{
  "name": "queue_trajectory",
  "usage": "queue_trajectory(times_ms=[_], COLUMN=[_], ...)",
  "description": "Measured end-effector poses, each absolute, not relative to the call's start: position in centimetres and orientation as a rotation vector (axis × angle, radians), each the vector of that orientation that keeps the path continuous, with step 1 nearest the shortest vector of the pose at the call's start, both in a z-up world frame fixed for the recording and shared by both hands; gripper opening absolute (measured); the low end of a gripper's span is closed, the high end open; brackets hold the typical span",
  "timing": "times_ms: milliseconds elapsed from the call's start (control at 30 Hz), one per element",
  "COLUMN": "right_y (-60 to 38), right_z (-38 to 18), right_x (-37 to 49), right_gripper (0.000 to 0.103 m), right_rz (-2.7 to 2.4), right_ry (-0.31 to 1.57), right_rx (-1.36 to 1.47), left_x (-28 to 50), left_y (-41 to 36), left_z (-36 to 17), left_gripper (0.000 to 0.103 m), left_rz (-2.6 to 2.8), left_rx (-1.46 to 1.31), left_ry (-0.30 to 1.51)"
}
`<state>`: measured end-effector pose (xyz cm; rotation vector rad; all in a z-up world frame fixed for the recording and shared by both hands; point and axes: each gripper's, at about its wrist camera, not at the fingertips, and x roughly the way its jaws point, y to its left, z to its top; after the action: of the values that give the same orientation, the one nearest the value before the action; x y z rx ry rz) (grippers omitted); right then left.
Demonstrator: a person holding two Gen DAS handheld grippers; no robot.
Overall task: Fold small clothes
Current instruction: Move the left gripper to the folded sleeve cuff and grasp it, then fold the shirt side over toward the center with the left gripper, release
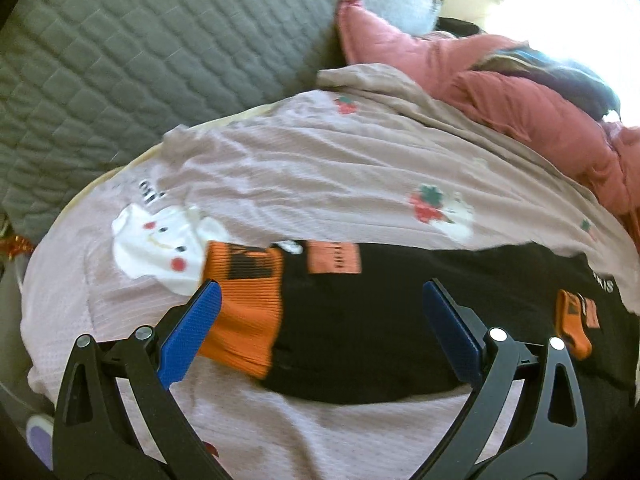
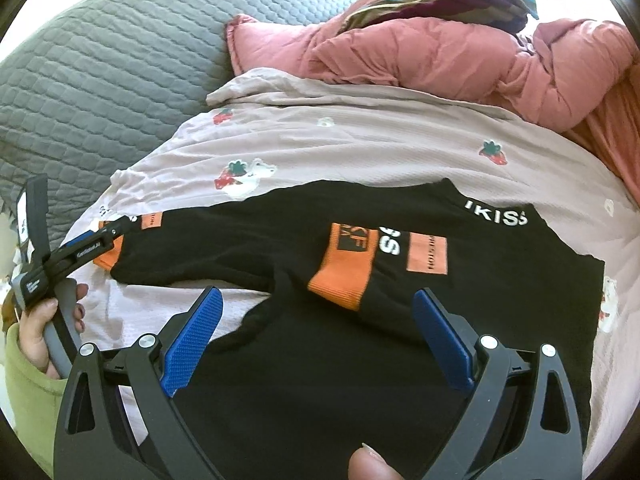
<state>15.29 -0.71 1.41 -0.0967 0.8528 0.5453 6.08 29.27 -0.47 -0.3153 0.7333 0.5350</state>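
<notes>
The black top with orange cuffs (image 2: 280, 248) lies flat on the pale strawberry bedsheet (image 2: 400, 140). It looks soft, light and floppy. Both the left gripper (image 1: 320, 300) and right gripper (image 2: 318, 308) have fingers spread wide, holding nothing. The ribbed orange cuff (image 1: 244, 304) looks best to pinch.

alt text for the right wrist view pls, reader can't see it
The open right gripper hovers over a black sweatshirt with orange cuffs, spread on a pink strawberry-print sheet. At far left, a hand holds the left gripper at the other sleeve's cuff; a grey quilted pillow and pink duvet lie behind.
</notes>
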Motion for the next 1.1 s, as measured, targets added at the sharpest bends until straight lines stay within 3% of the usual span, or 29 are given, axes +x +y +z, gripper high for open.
queue_trajectory(times_ms=[633,767,900,967,1033,1100], right_y=[6.4,7.3,7.6,7.4,7.0,6.5], right_z=[1.1,0.5,-0.4,-0.7,-1.0,-1.2], right_x=[15.0,15.0,15.1,15.2,15.4,15.5], right_gripper=[0.096,0.096,0.096,0.096,0.096,0.096], right_rz=[0.685,0.707,0.71,0.705,0.697,0.69], right_ry=[0.85,0.861,0.88,0.887,0.895,0.899], right_rx=[-0.173,-0.167,-0.163,-0.159,-0.145,-0.132], left_x=[4.6,5.0,5.2,5.2,5.3,5.4], left_y=[33.7,33.8,33.6,33.5,33.4,32.8], left_z=[-2.8,-3.6,-3.8,-3.8,-3.8,-3.2], left_gripper=[0.092,0.067,0.052,0.031,0.017,0.011], left_rz=[0.543,0.539,0.537,0.527,0.505,0.464], left_rx=[-0.515,-0.521,-0.504,-0.502,-0.504,-0.491], left_ry=[0.758,0.788,0.798,0.797,0.793,0.768])
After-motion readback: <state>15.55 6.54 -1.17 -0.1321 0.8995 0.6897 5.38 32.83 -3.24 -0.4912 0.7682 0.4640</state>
